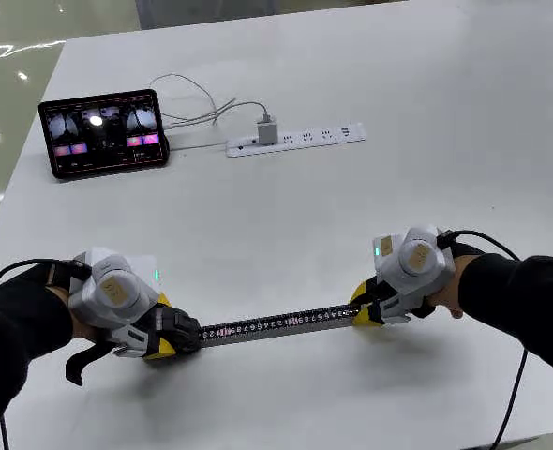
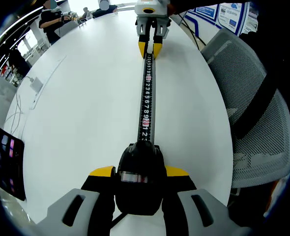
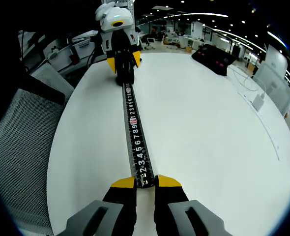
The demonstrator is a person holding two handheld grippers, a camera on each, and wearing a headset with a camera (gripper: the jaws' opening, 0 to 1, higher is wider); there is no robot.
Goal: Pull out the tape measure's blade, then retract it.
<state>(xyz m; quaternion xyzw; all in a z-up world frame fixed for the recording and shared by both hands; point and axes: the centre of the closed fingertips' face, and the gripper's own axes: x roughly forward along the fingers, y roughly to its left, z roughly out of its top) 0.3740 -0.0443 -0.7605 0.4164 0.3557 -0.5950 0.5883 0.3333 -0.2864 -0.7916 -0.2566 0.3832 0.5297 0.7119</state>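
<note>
1. Broad white table [image 1: 370, 112], mostly bare. Plenty of open room across the middle and far right. Near edge visible at the bottom right corner of the head view, close behind the right forearm.
2. Grey mesh chair [image 2: 255, 93] just beside the table's near edge, partly cut off in both gripper views.
3. At the near left, low on the table, left gripper [image 1: 167, 339]. Jaws drawn in narrow around the tape measure case [image 2: 140, 179], clamping it from both sides.
4. Well apart to the right, right gripper [image 3: 145, 182], also low. Jaws pinched tight on the free end of the blade [image 1: 276, 324], with the end hook hidden between the yellow tips.
5. Flat at the far left, near the table's left edge, a tablet [image 1: 104, 132]. Screen lit but too small to read.
6. To its right, a power strip [image 1: 300, 139] with a white charger [image 1: 268, 129] plugged in. Thin cables [image 1: 197, 98] looping back toward the tablet.
7. Blade drawn out straight between the two grippers, close along the near side of the table. Touching the surface or just above it: cannot tell. Numbers clear in the gripper views, blurred in the head view.
8. Case black, flanks covered by the jaws, top and blade mouth showing.
</note>
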